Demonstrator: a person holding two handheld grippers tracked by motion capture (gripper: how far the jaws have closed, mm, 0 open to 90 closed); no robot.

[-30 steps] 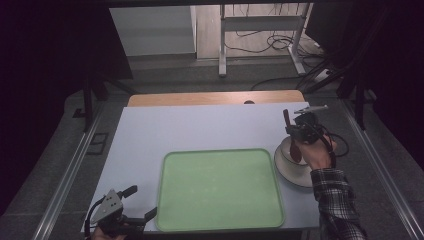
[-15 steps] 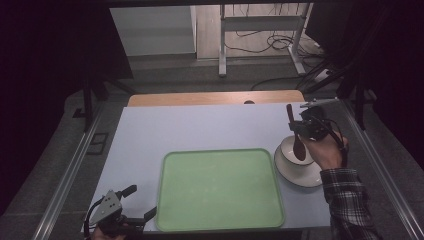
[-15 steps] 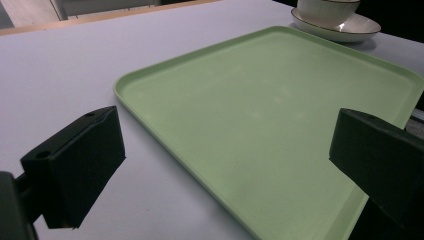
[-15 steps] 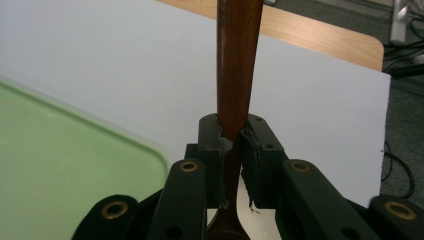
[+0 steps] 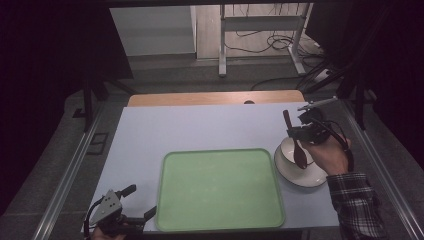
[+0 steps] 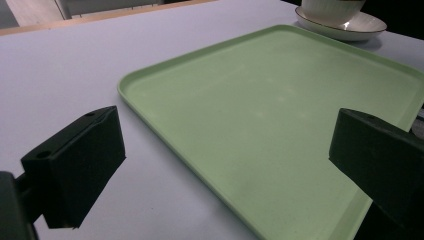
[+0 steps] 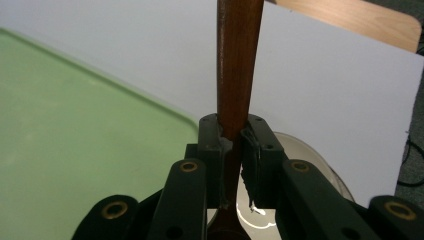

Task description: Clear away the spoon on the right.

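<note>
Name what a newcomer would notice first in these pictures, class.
The big green tray lies at the near middle of the pale table. To its right, the right tongs grip a brown wooden spoon above a white bowl on a saucer. The left tongs wait open at the tray's near left corner.

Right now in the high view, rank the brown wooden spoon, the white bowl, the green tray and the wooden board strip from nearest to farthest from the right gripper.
1. Brown wooden spoon, clamped in the right gripper.
2. White bowl, directly beneath.
3. Rectangular green plastic tray, left of the bowl.
4. Light wooden board strip, at the table's far edge; close to the tray's rank.
</note>
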